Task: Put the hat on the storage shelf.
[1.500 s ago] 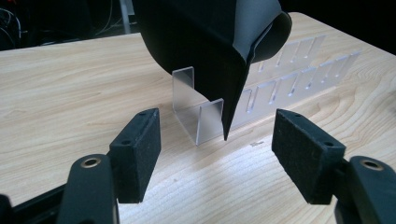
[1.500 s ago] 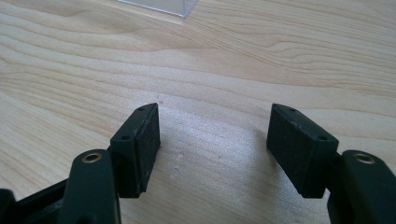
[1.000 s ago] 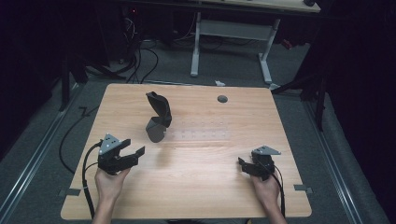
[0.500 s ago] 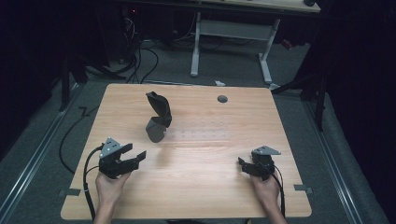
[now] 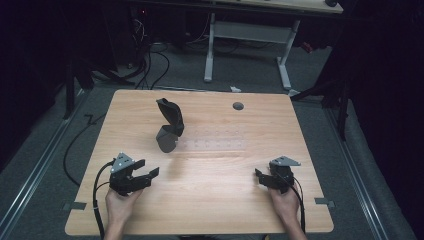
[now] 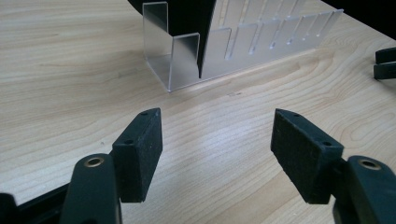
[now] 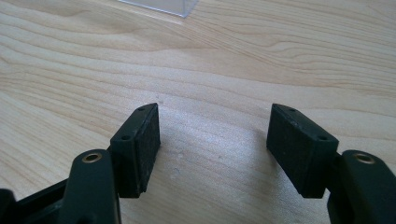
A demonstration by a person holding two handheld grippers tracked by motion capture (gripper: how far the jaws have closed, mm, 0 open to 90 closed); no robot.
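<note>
A clear plastic slotted rack (image 5: 215, 142) lies across the middle of the wooden table (image 5: 300, 125). A dark curved object (image 5: 170, 125) stands tilted in the rack's left end. My left gripper (image 5: 148, 168) is near the front left, open and empty, and points toward that end. In the left gripper view the rack (image 6: 243, 42) and the dark object (image 6: 187, 18) lie just beyond the wide-apart pads (image 6: 140, 149). My right gripper (image 5: 258, 178) rests at the front right, open and empty over bare wood (image 7: 215, 70). A corner of the rack (image 7: 163, 4) shows at the top of the right gripper view.
A round cable hole (image 5: 238, 106) sits near the table's far edge. Behind the table stand a second desk's white legs (image 5: 209, 50), and cables (image 5: 150, 65) lie on the grey floor. The right gripper's jaw tips (image 6: 385, 63) show at the far right of the left gripper view.
My left gripper has slid a little toward the table's near edge. The right gripper has not moved.
</note>
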